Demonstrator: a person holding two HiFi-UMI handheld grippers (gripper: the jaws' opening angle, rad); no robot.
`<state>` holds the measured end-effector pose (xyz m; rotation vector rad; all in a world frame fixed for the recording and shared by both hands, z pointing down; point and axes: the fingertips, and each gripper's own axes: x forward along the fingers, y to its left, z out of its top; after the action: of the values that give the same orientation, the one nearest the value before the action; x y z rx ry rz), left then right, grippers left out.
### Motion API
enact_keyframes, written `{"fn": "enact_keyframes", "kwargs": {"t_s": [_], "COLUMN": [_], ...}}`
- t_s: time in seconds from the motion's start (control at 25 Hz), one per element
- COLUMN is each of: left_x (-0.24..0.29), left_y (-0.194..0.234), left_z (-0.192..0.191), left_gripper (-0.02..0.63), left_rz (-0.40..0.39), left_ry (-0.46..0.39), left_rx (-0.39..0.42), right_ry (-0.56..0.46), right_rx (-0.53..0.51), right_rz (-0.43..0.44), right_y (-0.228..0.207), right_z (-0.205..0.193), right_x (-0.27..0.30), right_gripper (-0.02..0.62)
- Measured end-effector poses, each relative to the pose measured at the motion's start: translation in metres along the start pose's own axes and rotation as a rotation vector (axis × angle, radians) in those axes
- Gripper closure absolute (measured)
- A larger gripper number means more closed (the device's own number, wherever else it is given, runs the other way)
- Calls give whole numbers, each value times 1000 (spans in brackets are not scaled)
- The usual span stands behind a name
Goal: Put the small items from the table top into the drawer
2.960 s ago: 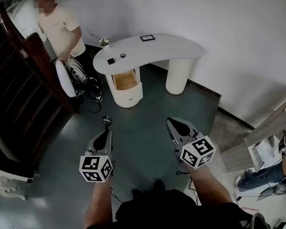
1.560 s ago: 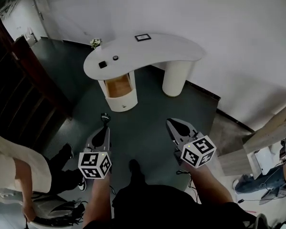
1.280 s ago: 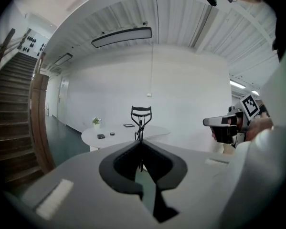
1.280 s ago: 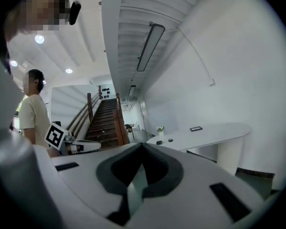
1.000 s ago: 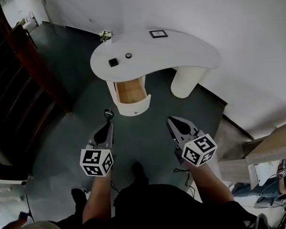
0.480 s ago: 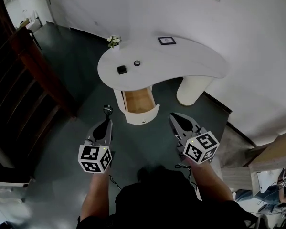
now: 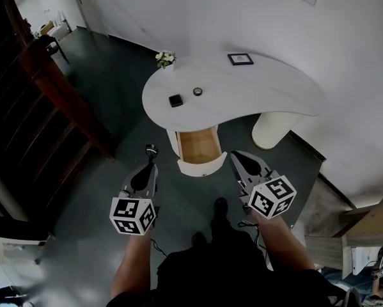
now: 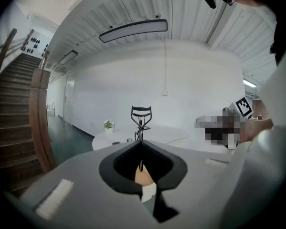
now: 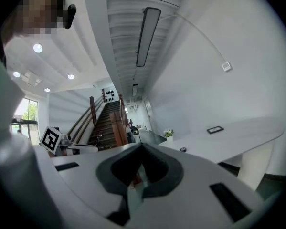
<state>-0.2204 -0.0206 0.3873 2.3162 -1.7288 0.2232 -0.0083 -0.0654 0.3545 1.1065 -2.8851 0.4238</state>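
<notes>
A white curved table (image 7: 255, 91) stands ahead with its wooden drawer (image 7: 199, 147) pulled open under the near end. On the top lie a small black square item (image 7: 175, 100) and a small round item (image 7: 197, 91). My left gripper (image 7: 150, 161) is shut on a black eyelash curler (image 7: 151, 149), which sticks up past the closed jaws in the left gripper view (image 8: 141, 117). My right gripper (image 7: 237, 155) is shut with nothing in it; both hover over the floor just short of the drawer. The right gripper view shows the round item (image 9: 183, 150) on the table (image 9: 238, 140).
A framed picture (image 7: 240, 59) and a small flower pot (image 7: 165, 58) also stand on the table. A dark wooden staircase (image 7: 44, 107) runs along the left. The table's thick white leg (image 7: 274, 128) stands right of the drawer. White wall behind.
The table and open drawer have come closer and lower in the head view as I walk toward them. Both grippers keep their pose, the left still holding the eyelash curler.
</notes>
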Motion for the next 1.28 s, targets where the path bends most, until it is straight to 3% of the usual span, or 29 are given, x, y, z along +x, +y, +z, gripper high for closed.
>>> {"fn": "enact_keyframes", "kwargs": {"t_s": [0.24, 0.72, 1.0, 1.28], "left_x": [50, 149, 165, 167], "left_y": [14, -2, -10, 2], "left_z": [0, 10, 14, 14], "left_gripper": [589, 589, 589, 589], "left_rz": [46, 68, 64, 27], "left_ry": [36, 103, 103, 76], "left_rx": [-24, -76, -60, -62], "right_ry": [32, 99, 102, 123], "right_rx": [37, 95, 92, 67], "right_rz": [34, 99, 112, 83], "right_y": [-49, -143, -158, -142], "right_z": [-6, -13, -8, -9], "right_x": [37, 85, 94, 103], "right_gripper": [586, 586, 586, 586]}}
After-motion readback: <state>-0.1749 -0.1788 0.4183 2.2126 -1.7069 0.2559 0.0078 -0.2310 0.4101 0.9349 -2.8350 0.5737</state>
